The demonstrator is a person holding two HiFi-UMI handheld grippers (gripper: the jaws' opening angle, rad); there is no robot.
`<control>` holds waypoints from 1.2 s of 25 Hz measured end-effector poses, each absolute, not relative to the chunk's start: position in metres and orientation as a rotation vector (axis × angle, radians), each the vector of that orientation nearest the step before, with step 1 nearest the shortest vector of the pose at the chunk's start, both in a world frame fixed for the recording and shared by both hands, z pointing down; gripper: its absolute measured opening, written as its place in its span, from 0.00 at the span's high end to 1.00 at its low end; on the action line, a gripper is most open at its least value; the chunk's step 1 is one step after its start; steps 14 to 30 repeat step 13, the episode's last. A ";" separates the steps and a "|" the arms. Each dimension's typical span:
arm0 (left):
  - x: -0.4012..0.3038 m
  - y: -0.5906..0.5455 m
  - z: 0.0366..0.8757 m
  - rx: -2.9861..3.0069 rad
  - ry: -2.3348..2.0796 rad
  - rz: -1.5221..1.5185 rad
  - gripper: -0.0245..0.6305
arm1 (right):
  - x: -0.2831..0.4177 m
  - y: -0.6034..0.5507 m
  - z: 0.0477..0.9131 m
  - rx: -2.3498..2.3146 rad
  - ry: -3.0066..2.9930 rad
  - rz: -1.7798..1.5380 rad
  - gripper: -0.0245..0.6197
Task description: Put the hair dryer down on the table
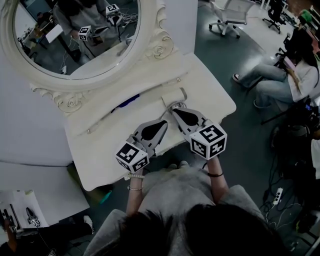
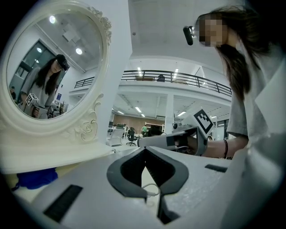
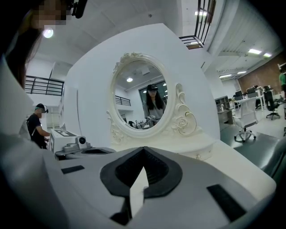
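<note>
Head view: hair dryer point(image 1: 172, 97) on table point(image 1: 210, 86).

Oval mirror point(image 1: 75, 37) in an ornate white carved frame fills 11 o'clock of the head view; scroll and rose relief at the frame's lower edge. Small blue object point(image 1: 127, 101) lies just below the frame, near centre, shape unclear. Grey floor point(image 1: 210, 55) beyond. White office chair point(image 1: 230, 15) at 1 o'clock. Seated person point(image 1: 285, 80) in light clothes at 3 o'clock, legs stretched toward centre. White power strip point(image 1: 276, 196) at 4 o'clock, among dark cables. Papers point(image 1: 30, 215) with a dark tool on them at 8 o'clock. Left gripper view: railed balcony point(image 2: 178, 78) at 12 o'clock. Right gripper view: standing person point(image 3: 38, 125) at 9 o'clock.
</note>
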State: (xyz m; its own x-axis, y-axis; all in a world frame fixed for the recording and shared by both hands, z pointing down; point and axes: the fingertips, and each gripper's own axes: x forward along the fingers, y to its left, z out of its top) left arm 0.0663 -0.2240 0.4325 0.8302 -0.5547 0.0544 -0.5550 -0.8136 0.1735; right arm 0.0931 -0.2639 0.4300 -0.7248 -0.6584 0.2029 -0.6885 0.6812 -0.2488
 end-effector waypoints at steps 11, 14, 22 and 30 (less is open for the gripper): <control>0.072 -0.226 0.436 2.834 -0.831 0.024 0.96 | 0.102 -0.264 0.437 1.156 -2.775 0.498 0.96; 0.073 -0.226 0.437 2.833 -0.826 0.025 0.96 | 0.103 -0.264 0.439 1.159 -2.770 0.500 0.96; 0.073 -0.226 0.437 2.833 -0.826 0.025 0.96 | 0.103 -0.264 0.439 1.159 -2.770 0.500 0.96; 0.073 -0.226 0.437 2.833 -0.826 0.025 0.96 | 0.103 -0.264 0.439 1.159 -2.770 0.500 0.96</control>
